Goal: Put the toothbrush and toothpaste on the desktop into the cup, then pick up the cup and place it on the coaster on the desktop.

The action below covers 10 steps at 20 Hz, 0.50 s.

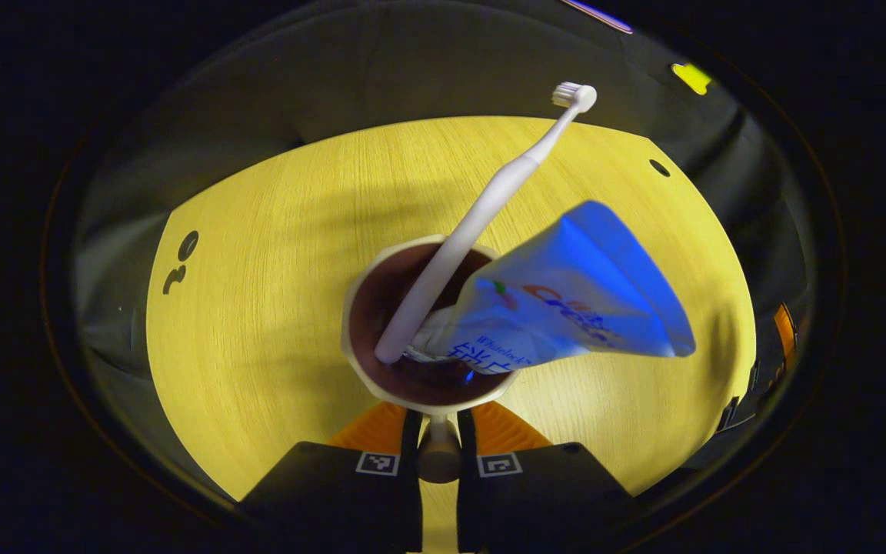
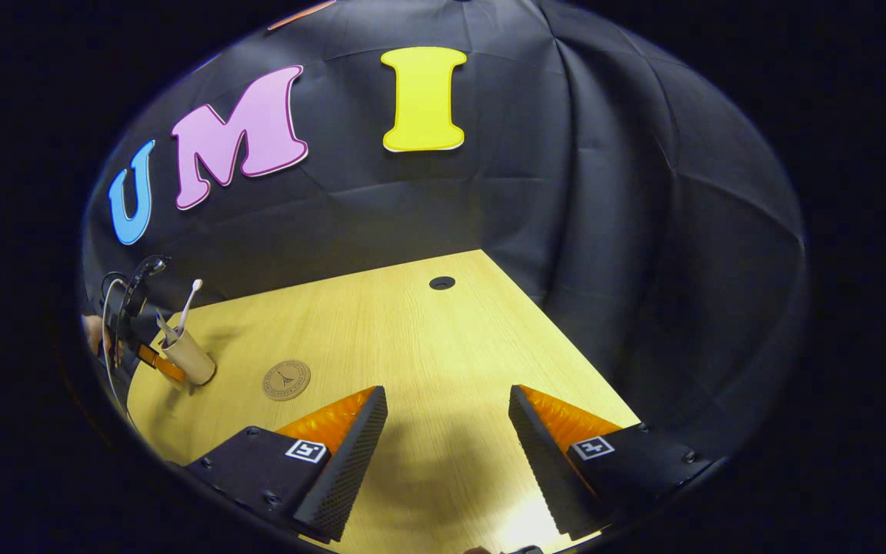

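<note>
The left tool [image 1: 438, 442] is clamped on the handle of the cup [image 1: 421, 327], toothbrush [image 1: 481, 219] and toothpaste [image 1: 566, 304] inside, ready for the coaster [image 2: 286, 380] nearby on the table [image 2: 428, 346], while the right tool [image 2: 447, 435] hangs wide open, holding nothing.

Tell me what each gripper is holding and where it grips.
The left gripper is shut on the cup, its fingers pinching the near rim. The right gripper is open over the table, holding nothing.
</note>
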{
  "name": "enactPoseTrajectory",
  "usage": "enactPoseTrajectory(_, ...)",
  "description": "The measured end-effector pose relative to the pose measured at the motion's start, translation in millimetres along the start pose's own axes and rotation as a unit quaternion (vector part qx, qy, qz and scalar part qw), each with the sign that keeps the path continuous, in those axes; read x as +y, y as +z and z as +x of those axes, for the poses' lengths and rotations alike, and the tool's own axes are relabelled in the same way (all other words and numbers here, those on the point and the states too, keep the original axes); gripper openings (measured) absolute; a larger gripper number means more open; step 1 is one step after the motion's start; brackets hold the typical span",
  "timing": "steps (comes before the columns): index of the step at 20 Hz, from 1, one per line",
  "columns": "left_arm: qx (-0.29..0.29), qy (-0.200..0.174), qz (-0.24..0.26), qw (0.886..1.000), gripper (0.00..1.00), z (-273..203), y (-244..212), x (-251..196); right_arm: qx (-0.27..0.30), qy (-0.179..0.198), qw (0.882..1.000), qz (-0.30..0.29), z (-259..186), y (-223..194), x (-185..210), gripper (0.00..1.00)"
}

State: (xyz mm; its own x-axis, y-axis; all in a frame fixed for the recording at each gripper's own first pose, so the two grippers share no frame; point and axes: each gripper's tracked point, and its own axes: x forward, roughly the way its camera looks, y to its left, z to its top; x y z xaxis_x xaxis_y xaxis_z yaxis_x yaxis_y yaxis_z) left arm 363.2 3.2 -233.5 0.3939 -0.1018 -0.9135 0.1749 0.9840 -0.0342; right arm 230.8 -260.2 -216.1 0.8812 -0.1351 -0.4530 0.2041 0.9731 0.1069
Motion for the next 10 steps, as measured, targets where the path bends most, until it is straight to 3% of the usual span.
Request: enactPoseTrajectory(10,-0.023,-0.044,0.087,0.995,0.22,-17.3,33.7,-81.1,-0.019,-0.020,1.000,0.011,-5.4,14.1,-30.5,0.98)
